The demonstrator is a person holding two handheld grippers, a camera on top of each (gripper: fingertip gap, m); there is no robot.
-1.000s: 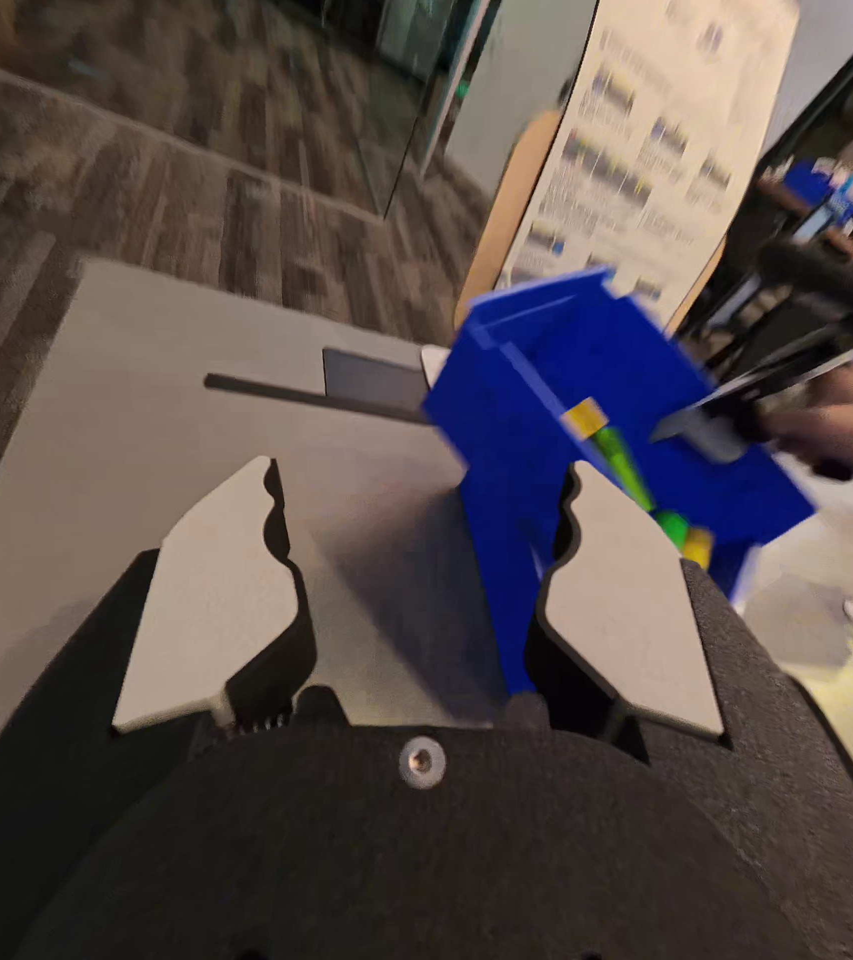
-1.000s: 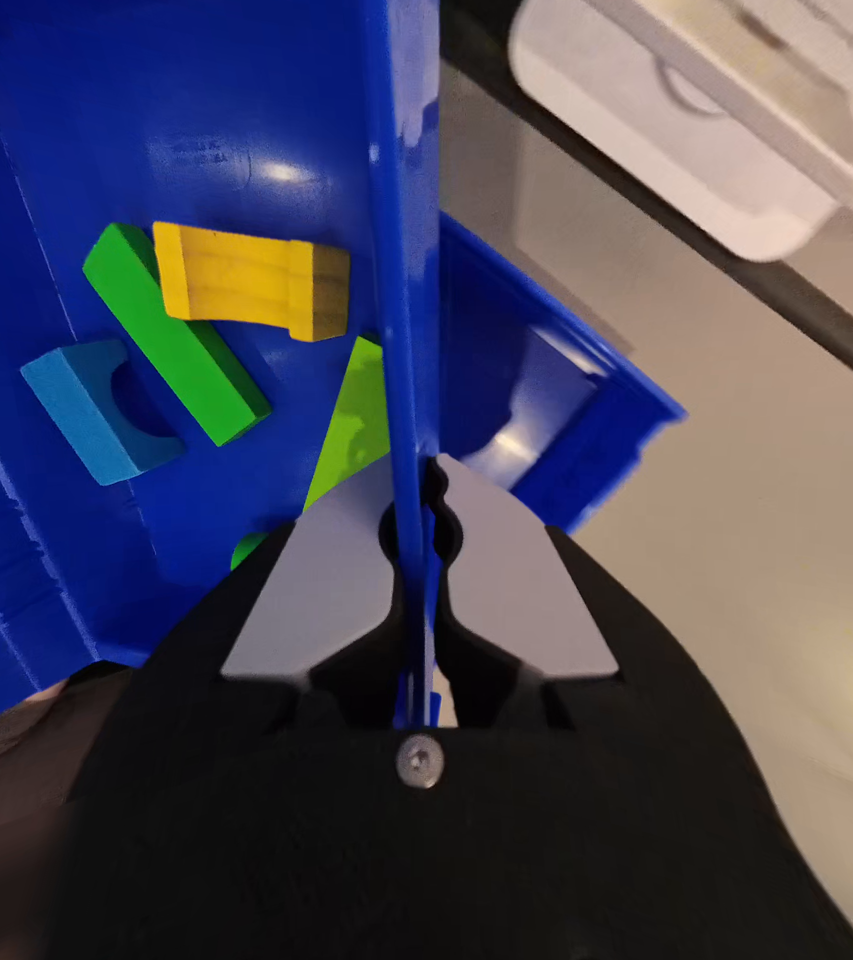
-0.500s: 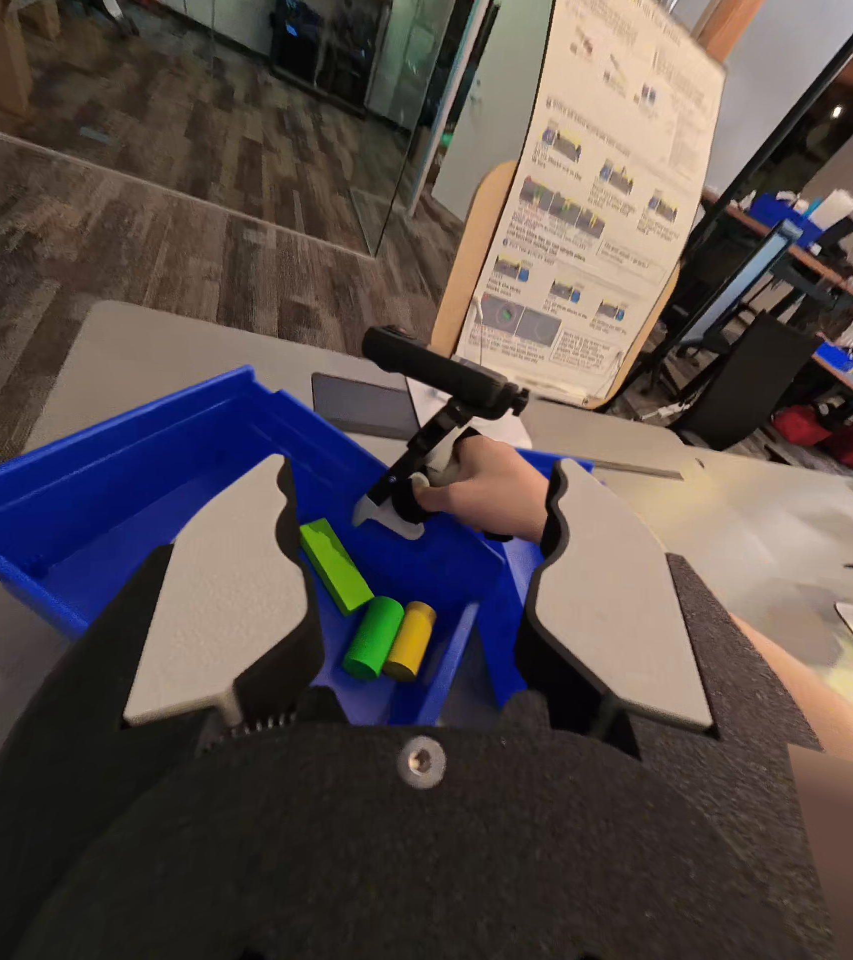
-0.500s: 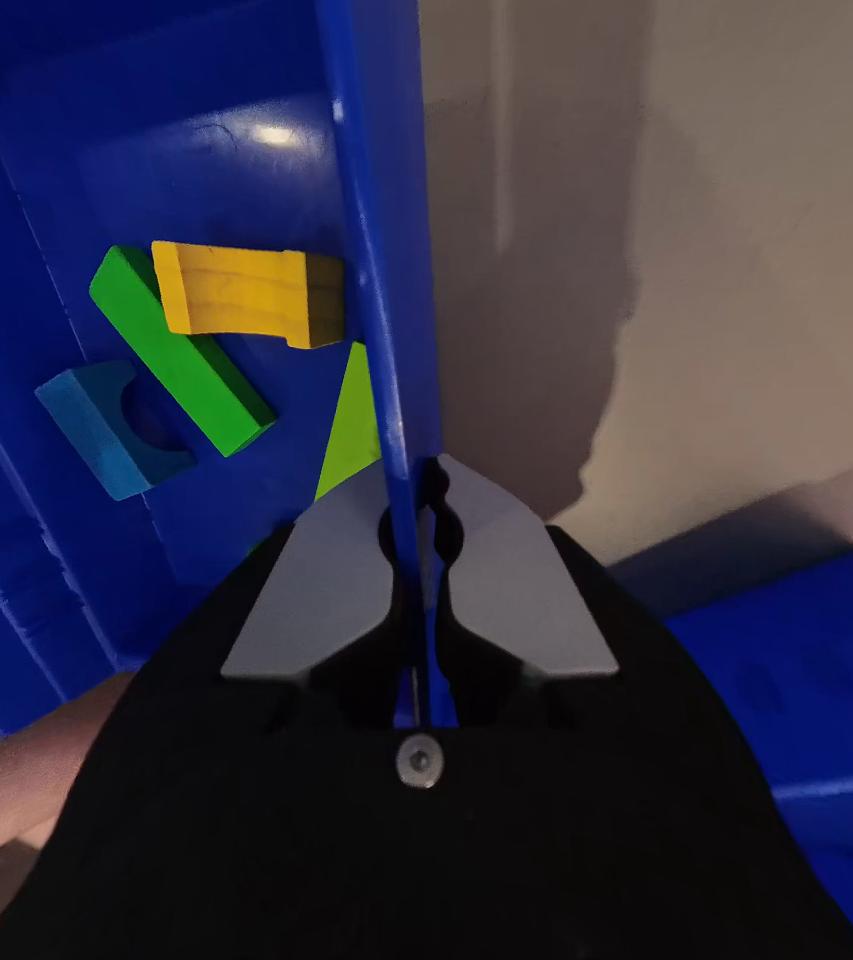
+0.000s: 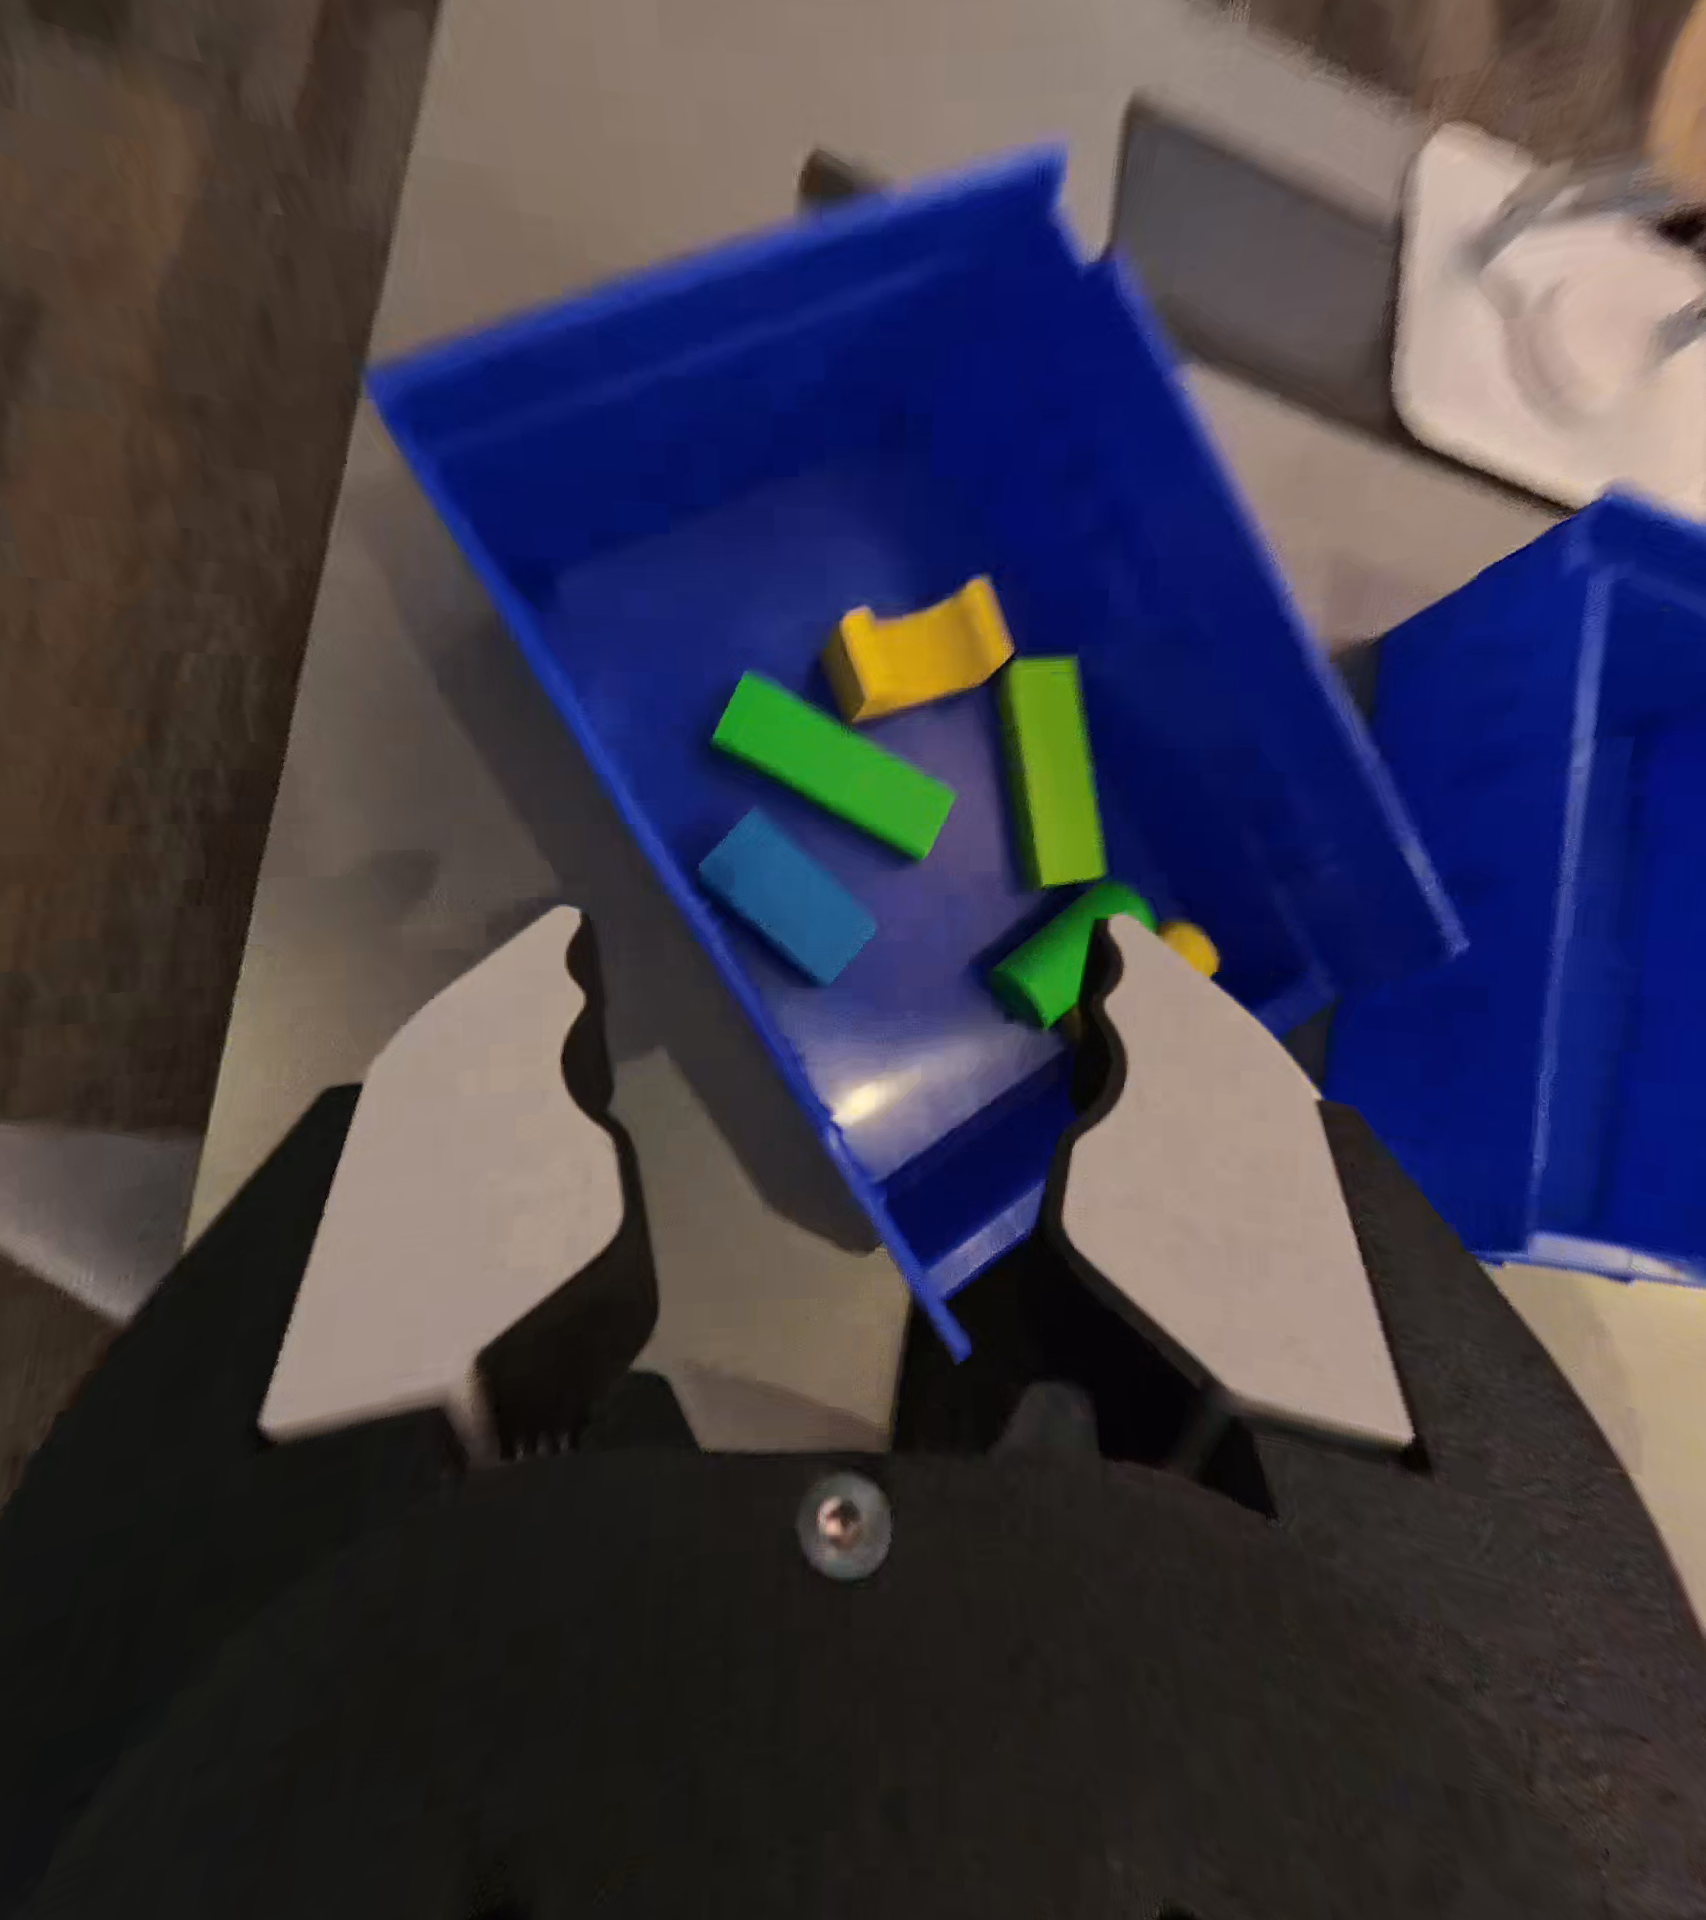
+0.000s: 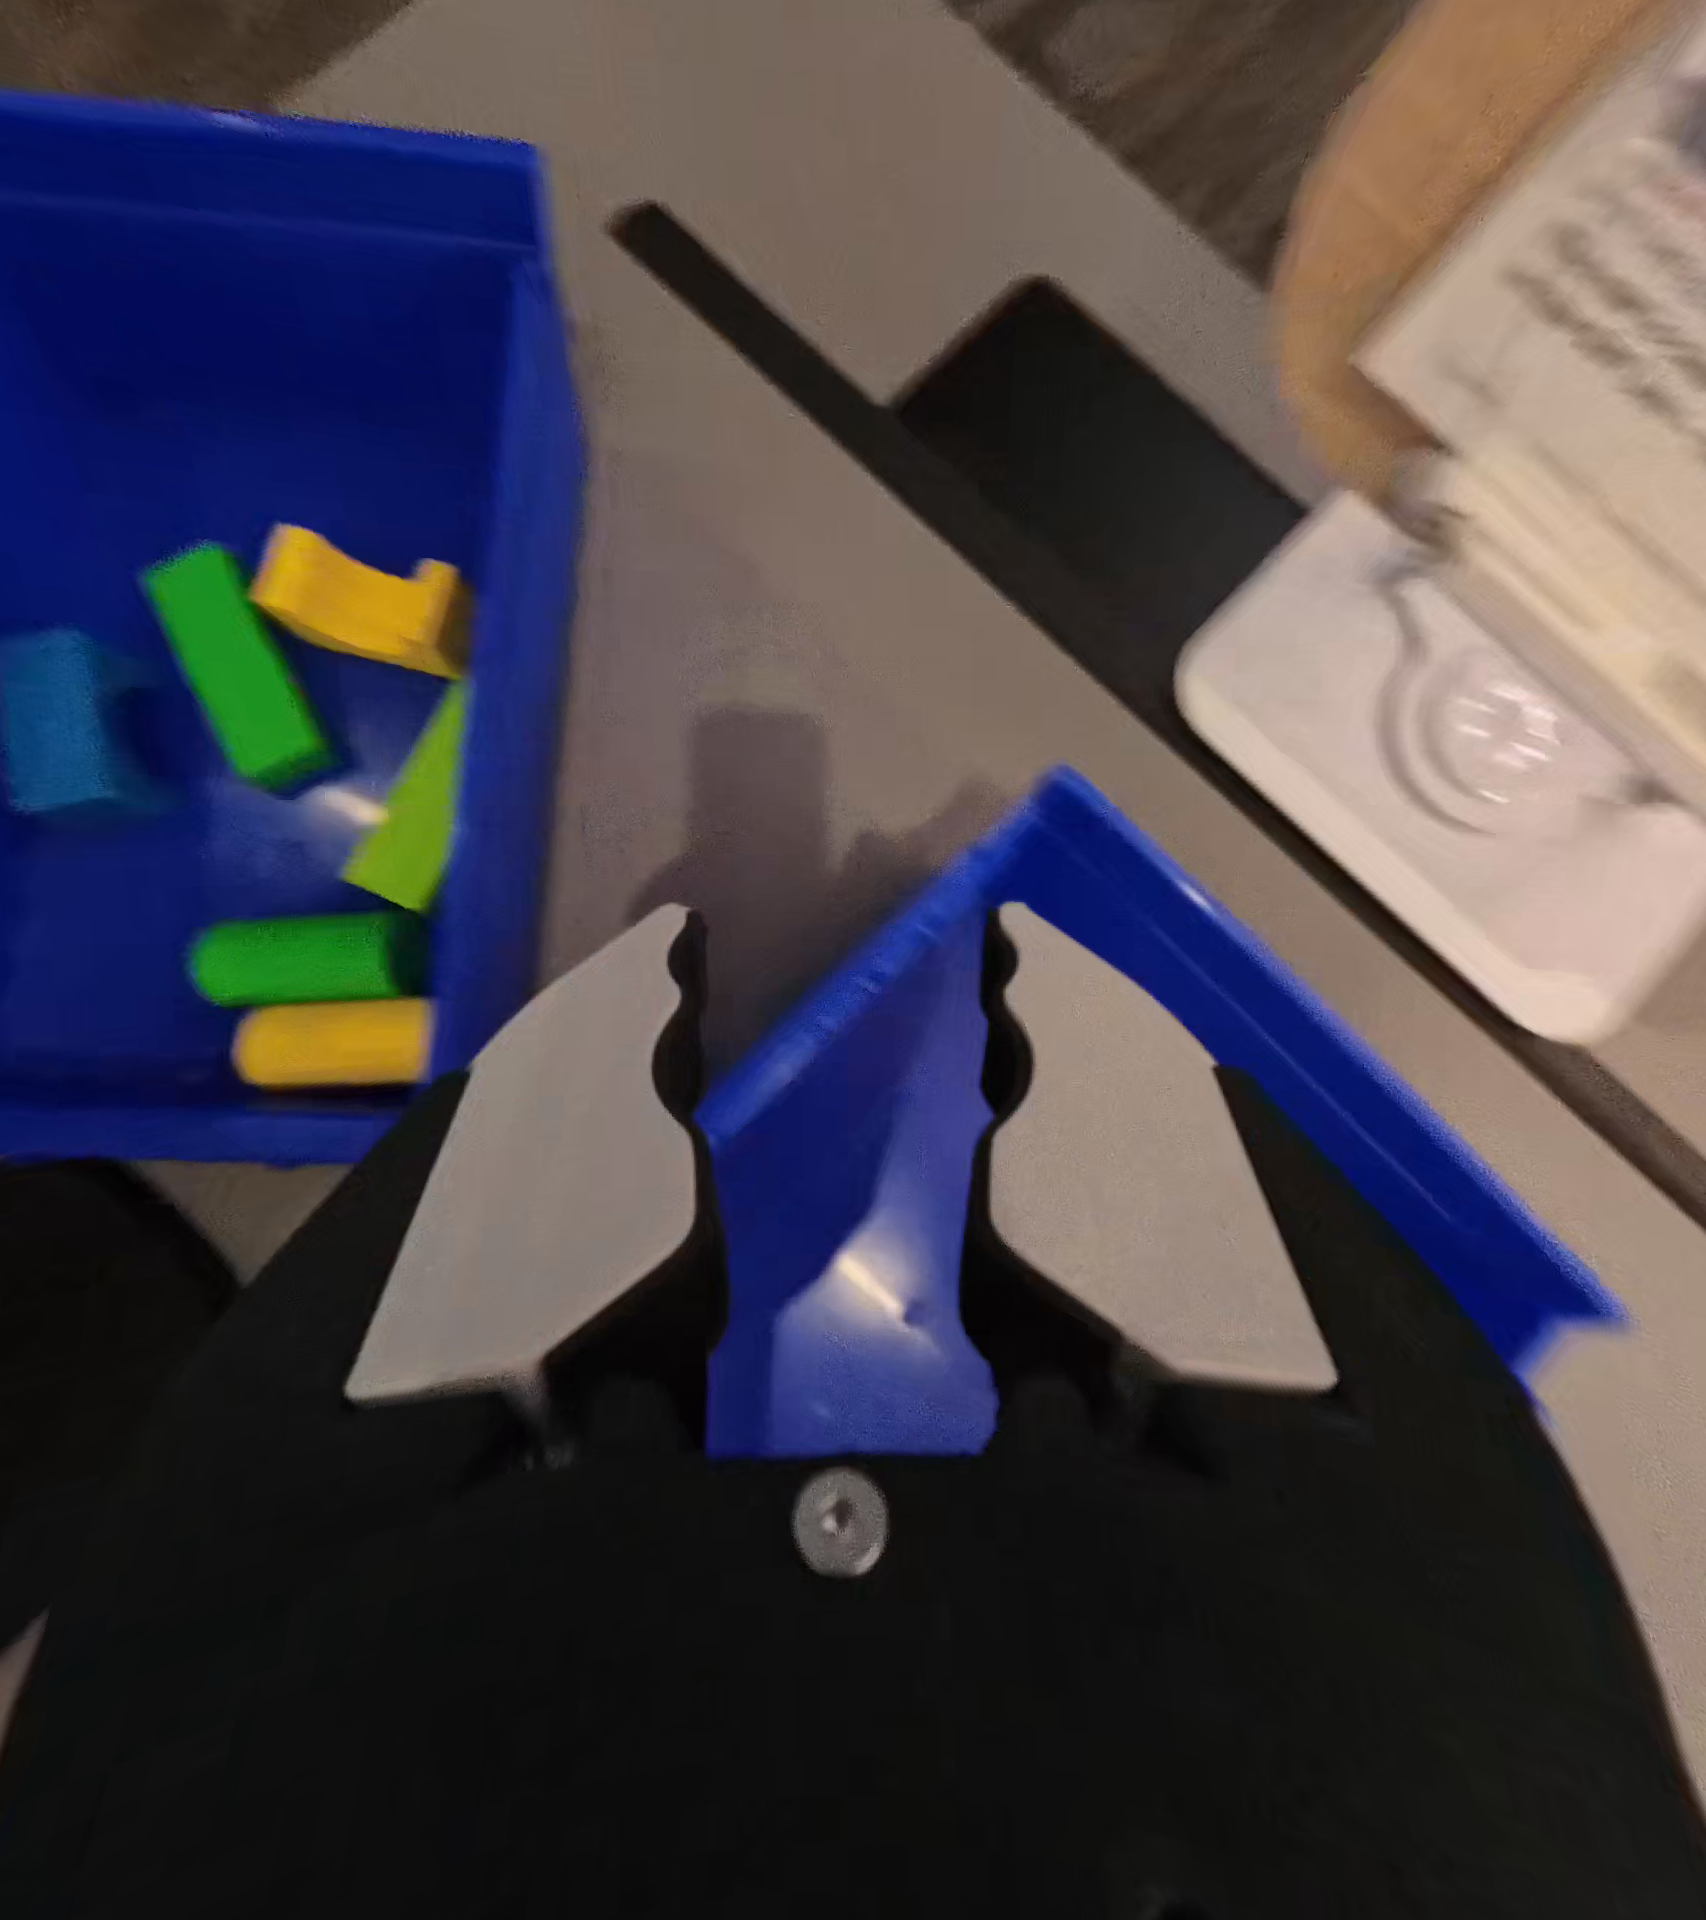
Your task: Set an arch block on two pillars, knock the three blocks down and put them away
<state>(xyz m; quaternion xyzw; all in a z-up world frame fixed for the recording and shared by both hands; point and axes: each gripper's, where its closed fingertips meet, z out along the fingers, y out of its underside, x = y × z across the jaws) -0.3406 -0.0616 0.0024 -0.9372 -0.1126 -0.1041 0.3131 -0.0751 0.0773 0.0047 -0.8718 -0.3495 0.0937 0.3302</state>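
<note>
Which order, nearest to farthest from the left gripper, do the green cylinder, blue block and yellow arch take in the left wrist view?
From the left gripper:
1. Green cylinder, by the right fingertip.
2. Blue block, along the bin's left wall.
3. Yellow arch, deepest in the bin.

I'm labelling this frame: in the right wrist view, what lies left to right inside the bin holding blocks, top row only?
Blue arch block → dark green bar → yellow arch block, all in the blue bin.
</note>
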